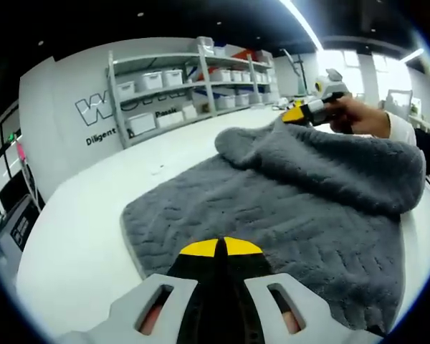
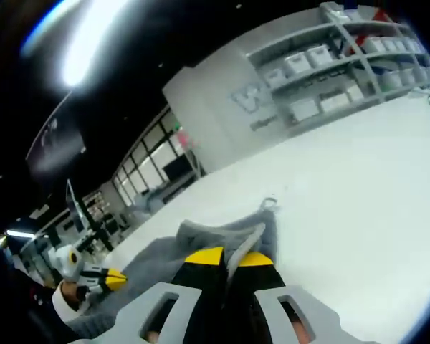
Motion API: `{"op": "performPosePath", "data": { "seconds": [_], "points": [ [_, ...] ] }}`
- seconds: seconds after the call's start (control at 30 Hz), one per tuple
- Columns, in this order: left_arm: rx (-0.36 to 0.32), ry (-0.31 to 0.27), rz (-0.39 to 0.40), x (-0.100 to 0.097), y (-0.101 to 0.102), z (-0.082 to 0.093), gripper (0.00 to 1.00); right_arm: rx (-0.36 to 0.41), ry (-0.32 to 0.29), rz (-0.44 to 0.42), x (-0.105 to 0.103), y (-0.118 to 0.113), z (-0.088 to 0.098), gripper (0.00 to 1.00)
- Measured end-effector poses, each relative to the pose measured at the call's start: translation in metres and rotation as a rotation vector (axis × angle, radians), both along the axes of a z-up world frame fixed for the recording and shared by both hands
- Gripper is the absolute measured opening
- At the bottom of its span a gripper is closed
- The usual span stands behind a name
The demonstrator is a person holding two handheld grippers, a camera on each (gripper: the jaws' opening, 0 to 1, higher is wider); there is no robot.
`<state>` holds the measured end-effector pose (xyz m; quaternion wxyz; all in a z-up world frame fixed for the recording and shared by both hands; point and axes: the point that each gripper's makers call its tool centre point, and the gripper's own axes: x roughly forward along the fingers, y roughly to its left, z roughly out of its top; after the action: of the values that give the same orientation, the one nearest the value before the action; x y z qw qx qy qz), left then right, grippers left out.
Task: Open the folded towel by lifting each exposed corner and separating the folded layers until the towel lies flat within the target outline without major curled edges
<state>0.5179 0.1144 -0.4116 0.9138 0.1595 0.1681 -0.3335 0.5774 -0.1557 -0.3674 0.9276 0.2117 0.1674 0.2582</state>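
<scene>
**Q:** How far along is the unfolding here? Hard to judge from fisheye shots.

**A:** Roughly mid-way, I'd say. In the left gripper view the grey towel (image 1: 287,215) takes up the centre and right of the frame, lying on the white worktop (image 1: 93,229). The lower left part is already one flat layer, but the upper right is still doubled over: a thick flap is lifted off the layer below and being carried by the right tongs (image 1: 295,115), held by a hand (image 1: 362,116) at the upper right of the frame.

**Q:** So the right tongs actually have it?

**A:** Yep. In the right gripper view the right tongs are clamped on the towel's edge, with grey cloth and a little hanging loop (image 2: 269,204) poking out just above the yellow tips at lower centre.

**Q:** And the left one?

**A:** The left tongs (image 1: 221,247) sit at the bottom centre of their own view with the tips pressed together. They're right over the towel's near edge, but I can't see any cloth pinched in there, so they look closed on nothing. You can also spot them at the lower left of the right gripper view.

**Q:** What's left?

**A:** My guess: lay that flap over flat, then smooth edges. I can't make out a target outline anywhere.
</scene>
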Motion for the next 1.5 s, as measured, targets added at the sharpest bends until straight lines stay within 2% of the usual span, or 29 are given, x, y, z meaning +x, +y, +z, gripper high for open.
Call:
{"op": "performPosePath", "data": {
  "seconds": [0.67,0.73,0.9,1.2,1.37,1.5],
  "points": [
    [-0.007,0.004,0.000,-0.001,0.000,0.000,0.01,-0.075,-0.004,-0.003,0.001,-0.014,-0.006,0.00],
    [-0.007,0.004,0.000,-0.001,0.000,0.000,0.01,-0.093,-0.007,-0.010,0.001,-0.017,-0.007,0.00],
    [-0.007,0.008,0.003,-0.001,0.002,0.000,0.01,-0.203,-0.038,-0.025,0.004,-0.026,-0.010,0.00],
    [-0.004,0.005,0.002,-0.001,0.002,0.000,0.01,-0.270,-0.061,-0.028,0.008,-0.033,-0.013,0.00],
    [-0.005,0.004,0.003,0.000,0.002,0.000,0.01,-0.362,-0.096,-0.022,0.008,-0.037,-0.015,0.00],
    [-0.005,0.004,0.002,-0.001,0.002,0.000,0.01,-0.399,-0.107,-0.022,0.008,-0.040,-0.016,0.00]
  ]
}}
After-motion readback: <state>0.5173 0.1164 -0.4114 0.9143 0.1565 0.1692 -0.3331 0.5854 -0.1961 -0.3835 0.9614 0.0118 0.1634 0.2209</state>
